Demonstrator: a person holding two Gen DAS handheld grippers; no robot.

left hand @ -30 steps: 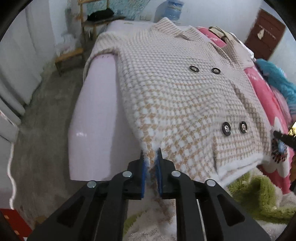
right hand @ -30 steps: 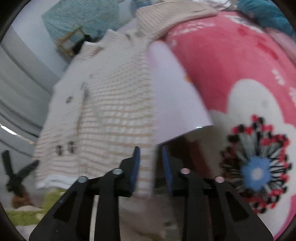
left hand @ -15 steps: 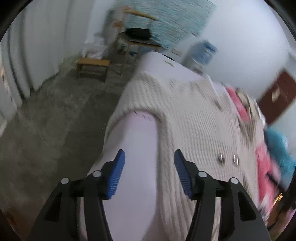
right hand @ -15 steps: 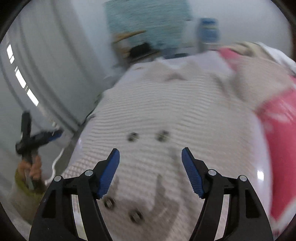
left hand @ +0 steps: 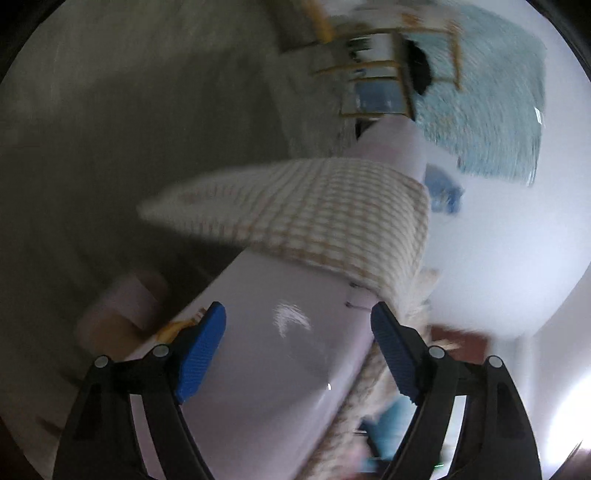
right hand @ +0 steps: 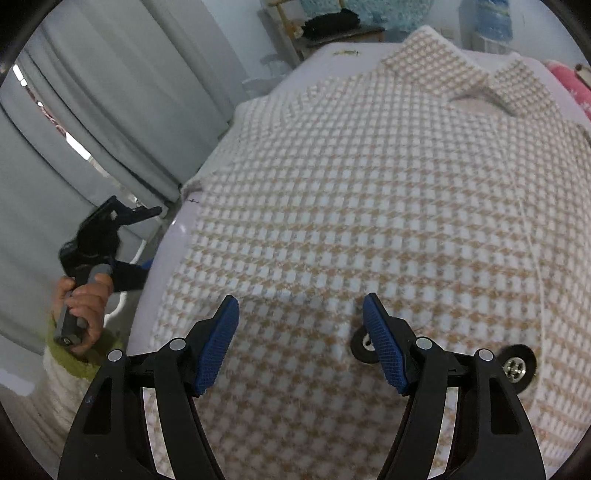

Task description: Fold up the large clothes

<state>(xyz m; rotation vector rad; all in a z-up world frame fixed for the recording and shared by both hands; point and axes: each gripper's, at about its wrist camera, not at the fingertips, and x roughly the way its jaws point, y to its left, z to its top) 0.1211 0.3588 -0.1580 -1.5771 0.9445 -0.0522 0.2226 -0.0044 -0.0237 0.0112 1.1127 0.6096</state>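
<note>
A beige-and-white houndstooth coat (right hand: 369, 206) lies spread front-up on a white table (right hand: 173, 236), collar (right hand: 436, 59) at the far end and two dark buttons (right hand: 517, 365) near me. My right gripper (right hand: 301, 343) hovers open just above the coat's front, nothing between its blue pads (right hand: 218, 343). My left gripper (left hand: 297, 350) is beside the table's left edge, jaws opening, only the table's white side (left hand: 280, 369) between them. A fold of the coat (left hand: 314, 210) hangs over that edge ahead of it. In the right wrist view the left gripper (right hand: 110, 236) shows in a hand (right hand: 81, 302).
Grey curtains (right hand: 92, 122) hang along the left. A wooden rack (right hand: 295, 26) with a dark item stands behind the table beside a water bottle (right hand: 487, 22). A pink blanket (right hand: 569, 77) lies at the far right. The left wrist view is blurred and rolled.
Both grippers let go of the coat's hem and opened wide. The right one moved up over the coat's front. The left one swung out to the table's left side and rolled.
</note>
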